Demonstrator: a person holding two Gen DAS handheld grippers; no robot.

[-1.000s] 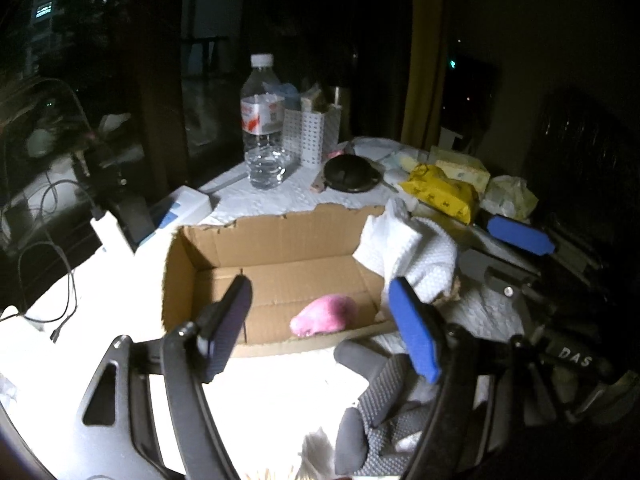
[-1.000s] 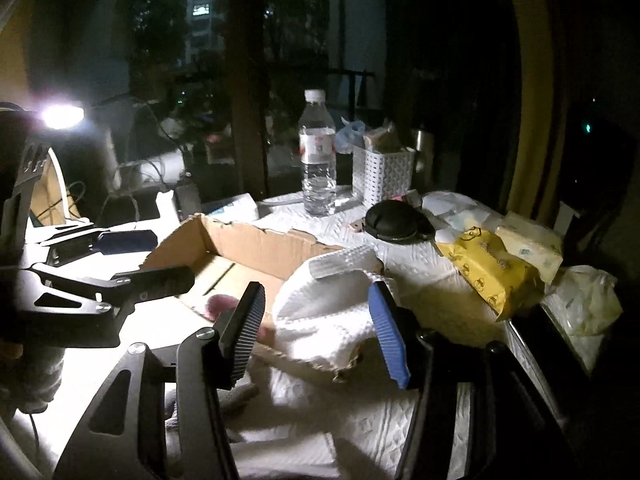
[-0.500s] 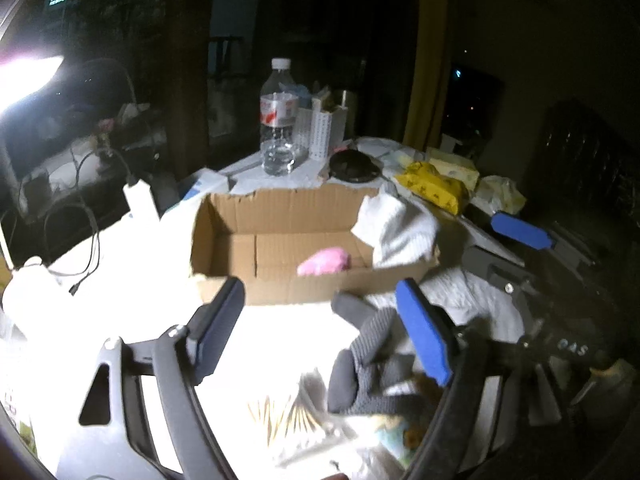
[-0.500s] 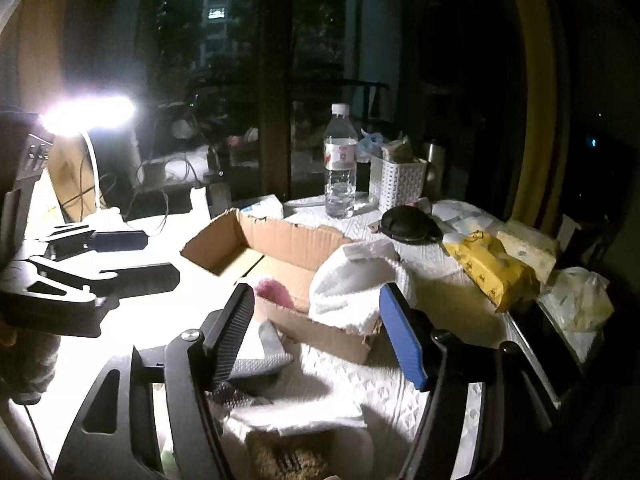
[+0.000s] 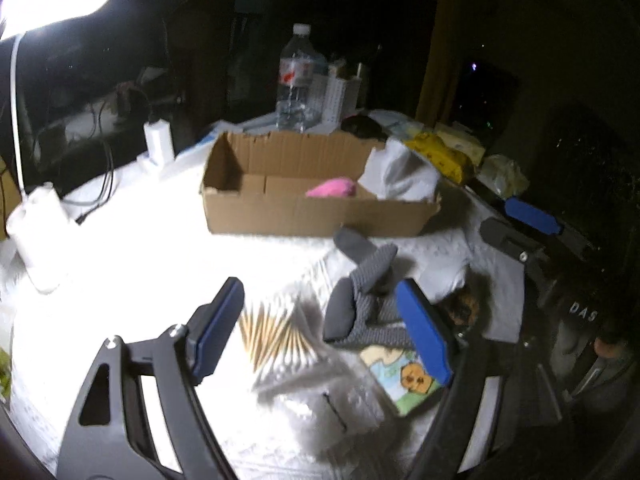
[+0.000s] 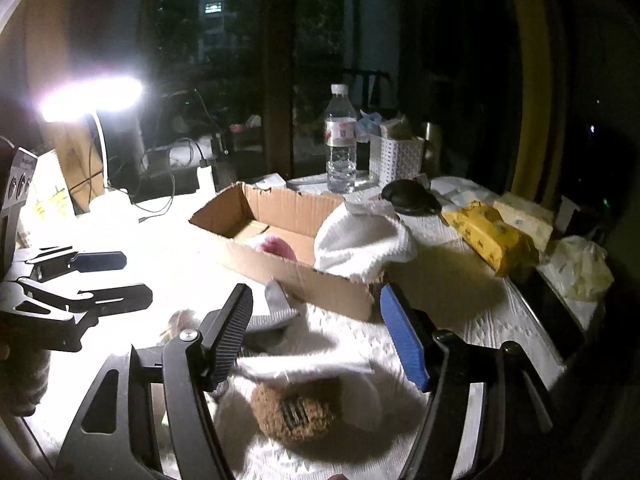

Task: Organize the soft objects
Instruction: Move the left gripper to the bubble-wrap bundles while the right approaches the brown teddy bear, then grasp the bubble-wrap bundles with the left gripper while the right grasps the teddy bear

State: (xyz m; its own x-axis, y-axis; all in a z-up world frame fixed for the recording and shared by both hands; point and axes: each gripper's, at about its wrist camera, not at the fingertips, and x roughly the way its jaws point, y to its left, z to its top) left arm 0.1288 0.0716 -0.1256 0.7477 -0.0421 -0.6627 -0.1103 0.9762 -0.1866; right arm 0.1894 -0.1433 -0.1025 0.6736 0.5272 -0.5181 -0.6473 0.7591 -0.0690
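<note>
1. We see the cardboard box point(image 5: 316, 208) open-topped on the white-covered table point(image 5: 168, 264), beyond both grippers.
2. Inside it lies a pink soft object point(image 5: 332, 189), toward the right end, and a white towel point(image 5: 400, 176) is draped over the box's right corner, partly inside and partly hanging over the rim.
3. In front of the box, on the table, lies a grey glove point(image 5: 360, 292), its nearer part just beside the blue pad of our left gripper point(image 5: 320, 332).
4. Near the glove we find a clear packet of cotton swabs point(image 5: 276, 332) and a small illustrated card point(image 5: 408, 376), both lying flat.
5. In the right wrist view a brown fuzzy object point(image 6: 296, 408) lies on white cloth low between the fingers of our right gripper point(image 6: 316, 332), below the pads and not touched by them.
6. Our left gripper's fingers stand wide with nothing clamped between them.
7. Our right gripper's fingers also stand wide and hold nothing.
8. Farther back stand a water bottle point(image 6: 341, 140) and a white perforated basket point(image 6: 396, 156); a yellow packet point(image 6: 488, 232) lies to the right.
9. A bright desk lamp point(image 6: 92, 96) glares at the left, washing out the table there.
</note>
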